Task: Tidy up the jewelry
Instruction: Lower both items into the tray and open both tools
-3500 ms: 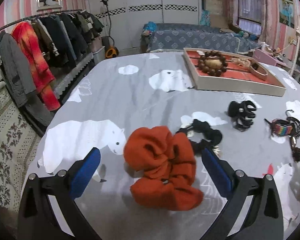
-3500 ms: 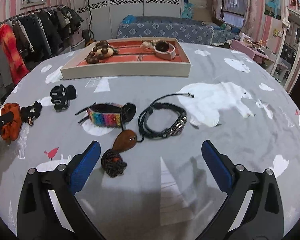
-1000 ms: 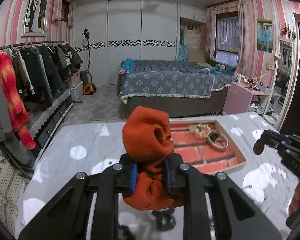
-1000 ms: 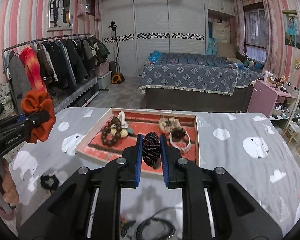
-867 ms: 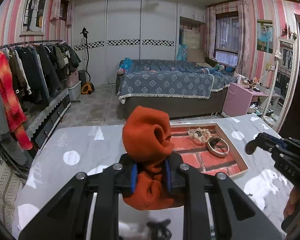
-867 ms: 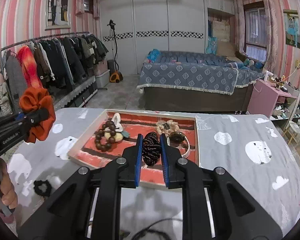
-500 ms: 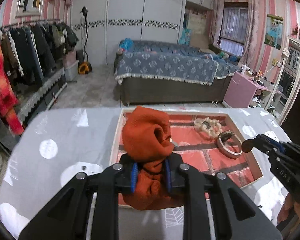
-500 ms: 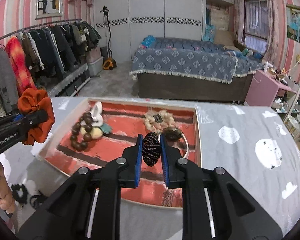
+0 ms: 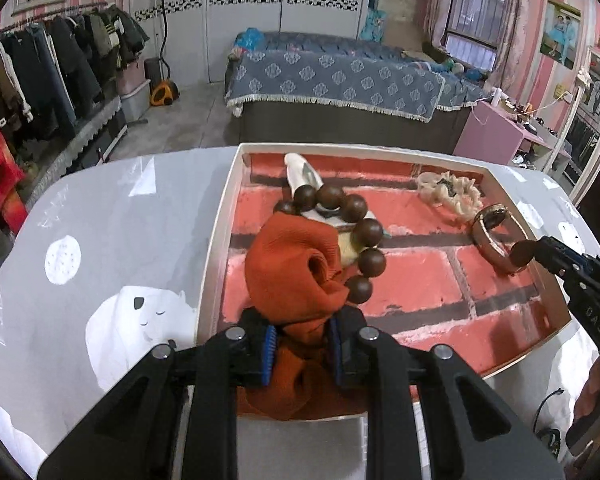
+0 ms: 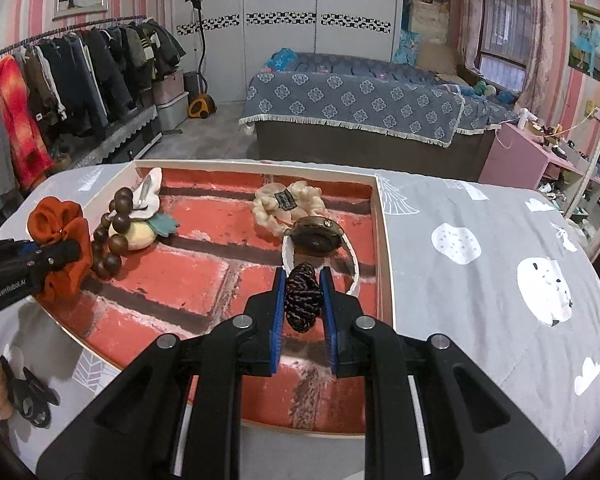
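My left gripper [image 9: 302, 338] is shut on an orange scrunchie [image 9: 292, 268], held low over the left part of the brick-patterned tray [image 9: 219, 236], just in front of a wooden bead bracelet [image 9: 366, 240]. My right gripper [image 10: 303, 306] is shut on a dark braided cord knot [image 10: 303, 296], above the tray's [image 10: 384, 248] right side near a white-strapped watch [image 10: 318, 236]. In the left wrist view a brown pendant [image 9: 522, 253] shows at the right gripper's tip. The right wrist view shows the left gripper [image 10: 66, 252] with the scrunchie [image 10: 58, 216] at the tray's left edge.
A cream scrunchie [image 10: 286, 204] and a white clip [image 10: 146, 196] lie at the back of the tray. A black hair claw [image 10: 32, 400] rests on the grey bear-print tablecloth [image 10: 480, 264] beside a hand. A bed and a clothes rack stand beyond the table.
Both grippers have moved forward and down, from in front of the tray to just above it, each still holding its item. The tray now fills much more of both views.
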The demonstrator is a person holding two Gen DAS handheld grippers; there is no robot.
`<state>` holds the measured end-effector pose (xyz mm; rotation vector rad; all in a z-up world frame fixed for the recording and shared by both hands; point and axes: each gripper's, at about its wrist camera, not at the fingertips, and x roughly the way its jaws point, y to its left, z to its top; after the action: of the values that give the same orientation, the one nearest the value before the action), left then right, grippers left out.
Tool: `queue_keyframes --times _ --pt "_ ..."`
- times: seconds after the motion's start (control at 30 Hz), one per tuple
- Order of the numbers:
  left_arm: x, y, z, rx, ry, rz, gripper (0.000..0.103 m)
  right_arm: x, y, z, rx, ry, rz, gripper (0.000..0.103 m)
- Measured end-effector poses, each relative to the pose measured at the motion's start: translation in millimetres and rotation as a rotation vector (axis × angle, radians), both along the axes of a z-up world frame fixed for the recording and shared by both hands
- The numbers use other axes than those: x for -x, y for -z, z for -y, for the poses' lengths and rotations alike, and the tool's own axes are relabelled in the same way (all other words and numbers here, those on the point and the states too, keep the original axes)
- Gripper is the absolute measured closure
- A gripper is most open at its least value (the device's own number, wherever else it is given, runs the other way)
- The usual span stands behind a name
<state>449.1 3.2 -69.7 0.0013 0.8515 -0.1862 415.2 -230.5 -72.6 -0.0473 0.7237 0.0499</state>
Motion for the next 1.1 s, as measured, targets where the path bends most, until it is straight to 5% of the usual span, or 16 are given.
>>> queue_keyframes --times 0.8,0.97,1.1 --pt "-15.3 24.7 11.4 -0.115 0.028 -0.153 0.076 -12.8 38.2 10.1 -0.026 0.036 -0.152 0.085" --pt "-16.6 26.7 11.7 -0.124 0.025 -0.163 0.072 -14.7 40.3 11.3 -0.028 0.041 -0.150 0.085" --pt "-17.1 26.3 11.0 -0.134 0.014 -0.158 0.058 -15.5 40.9 12.6 -0.031 0.041 -0.147 0.084"
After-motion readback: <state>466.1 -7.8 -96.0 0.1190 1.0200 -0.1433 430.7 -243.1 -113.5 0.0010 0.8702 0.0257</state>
